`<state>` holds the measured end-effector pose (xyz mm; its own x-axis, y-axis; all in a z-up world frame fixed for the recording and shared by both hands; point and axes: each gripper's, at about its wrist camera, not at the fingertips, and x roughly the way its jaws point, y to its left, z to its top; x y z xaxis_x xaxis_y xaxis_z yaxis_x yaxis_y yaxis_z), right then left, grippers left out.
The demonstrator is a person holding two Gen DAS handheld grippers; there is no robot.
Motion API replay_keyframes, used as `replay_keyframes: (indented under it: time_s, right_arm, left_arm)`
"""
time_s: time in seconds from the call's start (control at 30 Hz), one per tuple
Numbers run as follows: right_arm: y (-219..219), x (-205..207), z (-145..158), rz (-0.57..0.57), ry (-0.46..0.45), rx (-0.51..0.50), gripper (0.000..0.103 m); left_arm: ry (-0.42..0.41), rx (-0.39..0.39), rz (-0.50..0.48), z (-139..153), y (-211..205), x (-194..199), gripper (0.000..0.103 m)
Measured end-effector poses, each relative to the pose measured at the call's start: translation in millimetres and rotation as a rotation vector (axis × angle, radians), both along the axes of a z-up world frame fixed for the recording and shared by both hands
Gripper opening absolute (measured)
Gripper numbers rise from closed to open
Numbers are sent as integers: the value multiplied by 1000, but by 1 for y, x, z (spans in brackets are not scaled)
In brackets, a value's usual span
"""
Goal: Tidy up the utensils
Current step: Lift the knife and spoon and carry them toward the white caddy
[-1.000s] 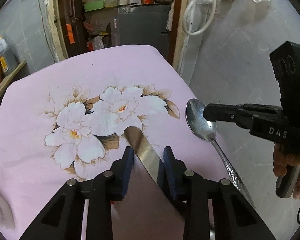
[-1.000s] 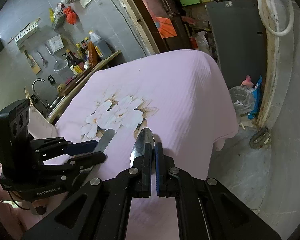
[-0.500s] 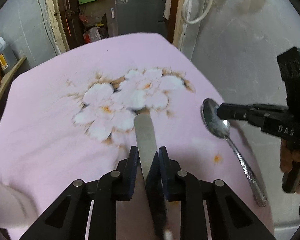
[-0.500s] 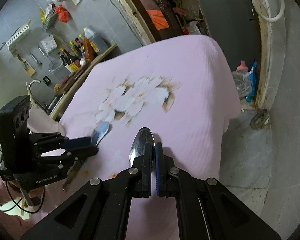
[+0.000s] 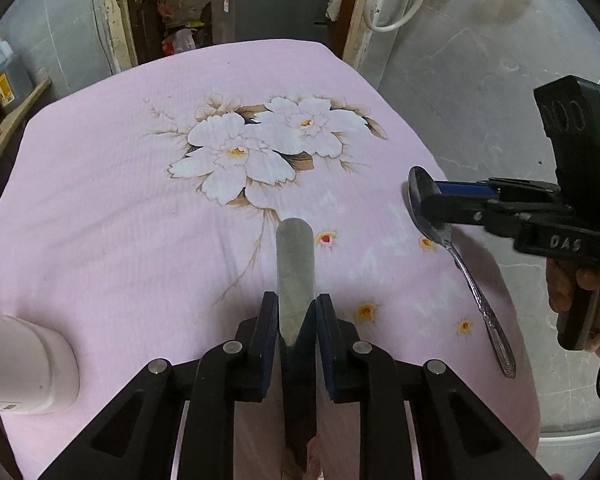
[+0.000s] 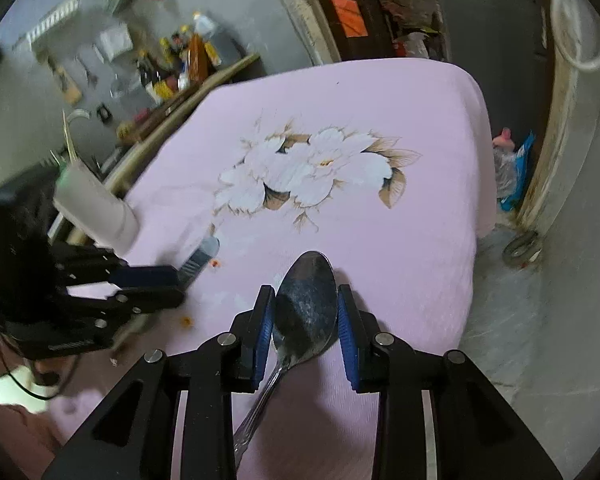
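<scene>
1. Left wrist view. The left tool (image 5: 296, 320) is pinched on the knife (image 5: 295, 276); the blade sits between the blue pads and points toward the flower print (image 5: 260, 148) on the pink cloth (image 5: 100, 200) that covers the surface. Compared with a second ago the jaws sit narrower on the blade, and the knife now runs straight ahead instead of slanting.

2. Same view, right side. The right tool (image 5: 428, 196) reaches in from the right edge, a hand (image 5: 580, 292) on its grip. The spoon (image 5: 456, 256) lies flat near the cloth's right edge, bowl between that tool's fingers, handle trailing toward the camera. A white cylinder (image 5: 24, 364) stands at the lower left; what it is I cannot tell.

3. Right wrist view. The right tool (image 6: 306, 320) is opening. Half a second ago its pads were pressed tight on the spoon (image 6: 306, 308); now they stand spread with a gap visible beside the bowl. The spoon rests on the cloth (image 6: 400, 240), bowl up.

4. Same view, left side. The left tool (image 6: 172, 280) is blurred; the knife tip (image 6: 208, 248) pokes out ahead of it, low over the cloth.

5. Judgement: the spoon looks released at its spot. The knife, roughly parallel and well apart to the left, seems next to be set down.
</scene>
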<state>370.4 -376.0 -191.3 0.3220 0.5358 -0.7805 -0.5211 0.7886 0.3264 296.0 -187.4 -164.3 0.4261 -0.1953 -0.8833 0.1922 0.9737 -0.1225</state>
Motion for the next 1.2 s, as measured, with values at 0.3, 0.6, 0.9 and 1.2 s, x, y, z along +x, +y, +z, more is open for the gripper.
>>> replay_keyframes:
  time_s: [0.3, 0.6, 0.9, 1.2]
  right_arm:
    - [8, -3, 10, -67, 35, -49, 5]
    - [20, -45, 30, -208, -15, -43, 3]
    - [37, -104, 55, -300, -128, -35, 3]
    - [52, -130, 73, -372, -212, -14, 3]
  left_arm:
    - [-7, 25, -11, 0, 1, -1, 18]
    - [6, -72, 79, 4, 20, -15, 18]
    - [-125, -105, 81, 26, 43, -57, 18]
    - [-263, -109, 79, 50, 57, -85, 18]
